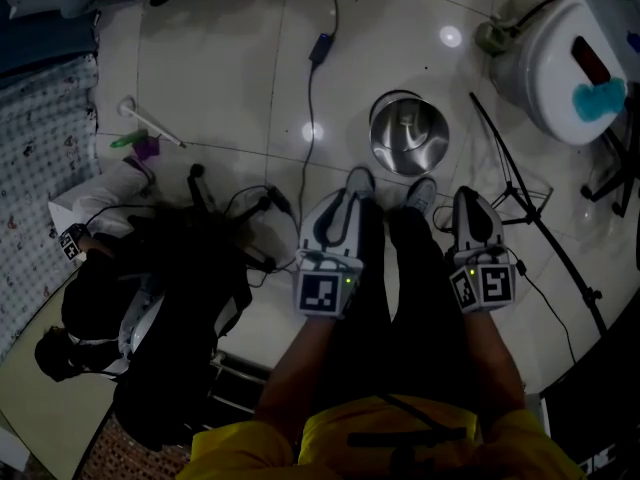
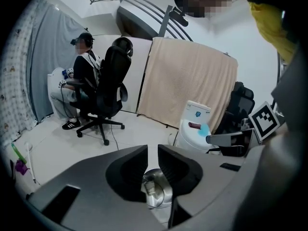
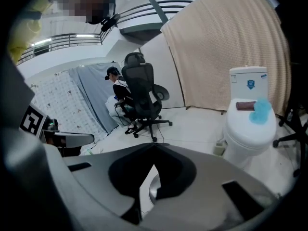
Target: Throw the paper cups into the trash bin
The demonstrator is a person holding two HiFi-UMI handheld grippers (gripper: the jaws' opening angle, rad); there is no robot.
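Well, the floor (image 1: 250, 78) is the big hazard here: glossy, cluttered, and the person stands right in the mess. The toilet (image 1: 570, 58) sits off to the right, well clear. On the left a seated person in a chair (image 1: 180, 298) is close enough that a careless step back could bump them.

The bin (image 1: 408, 133) stands just ahead of the shoes, so close that one stride forward could kick it over and spill everything. A thin black stand (image 1: 520, 193) splays beside the right foot, another likely snag.

The left gripper (image 2: 152, 150) hangs over the bin with its jaws a narrow slit apart and nothing between them. That looks too tight for another cup without widening first. The right gripper (image 3: 154, 147) has its tips pressed together, empty.

A cable (image 1: 312, 98) snakes from the far floor towards the feet: a trip risk.

Smallest of all, a pale crumpled cup (image 2: 152, 188) appears to lie inside the bin. I see no other cup out on the floor.
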